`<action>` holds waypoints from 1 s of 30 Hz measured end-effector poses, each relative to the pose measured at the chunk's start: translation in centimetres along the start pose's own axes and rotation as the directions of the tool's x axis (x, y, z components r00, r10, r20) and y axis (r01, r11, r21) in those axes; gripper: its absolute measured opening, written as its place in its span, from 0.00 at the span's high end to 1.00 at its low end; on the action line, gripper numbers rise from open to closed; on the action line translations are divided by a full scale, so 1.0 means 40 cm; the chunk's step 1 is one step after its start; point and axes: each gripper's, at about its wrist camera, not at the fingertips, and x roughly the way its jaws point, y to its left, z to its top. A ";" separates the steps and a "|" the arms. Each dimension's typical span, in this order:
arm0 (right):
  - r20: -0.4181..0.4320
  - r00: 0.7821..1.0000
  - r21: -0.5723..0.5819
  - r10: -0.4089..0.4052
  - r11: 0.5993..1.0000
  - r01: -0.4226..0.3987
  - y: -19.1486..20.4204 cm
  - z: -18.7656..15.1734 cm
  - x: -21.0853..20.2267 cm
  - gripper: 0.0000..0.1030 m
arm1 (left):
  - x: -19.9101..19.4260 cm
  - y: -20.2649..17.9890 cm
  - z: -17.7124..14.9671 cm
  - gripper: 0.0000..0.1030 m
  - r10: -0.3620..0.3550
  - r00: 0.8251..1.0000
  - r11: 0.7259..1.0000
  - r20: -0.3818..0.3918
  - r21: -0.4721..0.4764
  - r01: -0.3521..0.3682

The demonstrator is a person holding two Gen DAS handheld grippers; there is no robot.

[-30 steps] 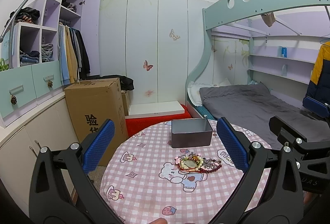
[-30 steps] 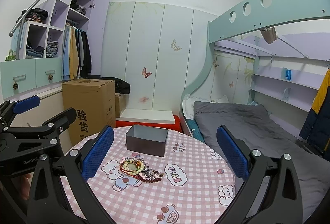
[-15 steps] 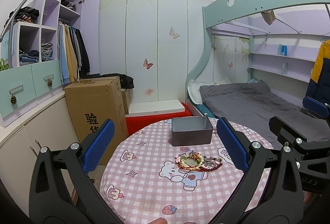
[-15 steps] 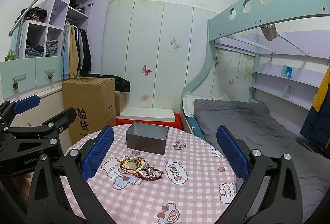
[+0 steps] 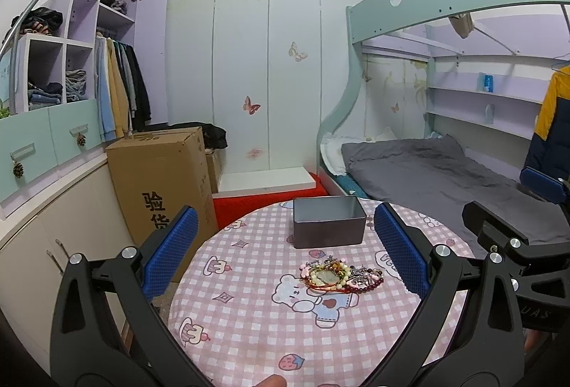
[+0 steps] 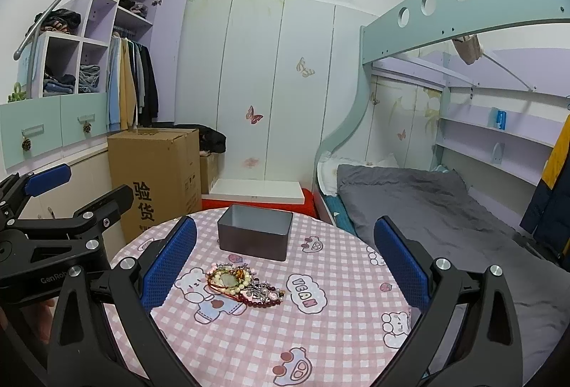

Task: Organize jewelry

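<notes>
Hovering — jewelry pile beside tin.

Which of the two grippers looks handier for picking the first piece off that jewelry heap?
Probably the left gripper: the jewelry pile lies almost between its open fingers, just right of centre. For the right gripper, also open, the pile sits further left.

Single pieces in the jewelry pile beside the gray tin too tangled to tell apart, tin's floor hidden behind its near wall.
</notes>
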 end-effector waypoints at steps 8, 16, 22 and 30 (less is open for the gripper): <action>-0.040 0.999 0.007 0.018 1.000 -0.018 0.001 -0.021 0.039 0.07 | 0.041 0.008 -0.023 0.06 0.008 0.999 1.000 -0.039 0.005 -0.008; -0.076 0.996 0.000 -0.037 0.999 0.037 0.001 -0.069 0.095 0.07 | 0.133 0.038 -0.073 0.06 -0.005 0.988 1.000 -0.152 -0.005 0.005; -0.174 0.985 0.065 0.021 0.998 -0.010 -0.033 -0.117 0.161 0.07 | 0.242 0.078 -0.161 0.06 -0.050 0.938 0.998 -0.342 -0.050 0.035; -0.331 0.943 0.114 0.043 0.993 -0.005 -0.060 -0.197 0.260 0.07 | 0.360 0.082 -0.252 0.06 -0.094 0.862 0.995 -0.499 -0.061 0.073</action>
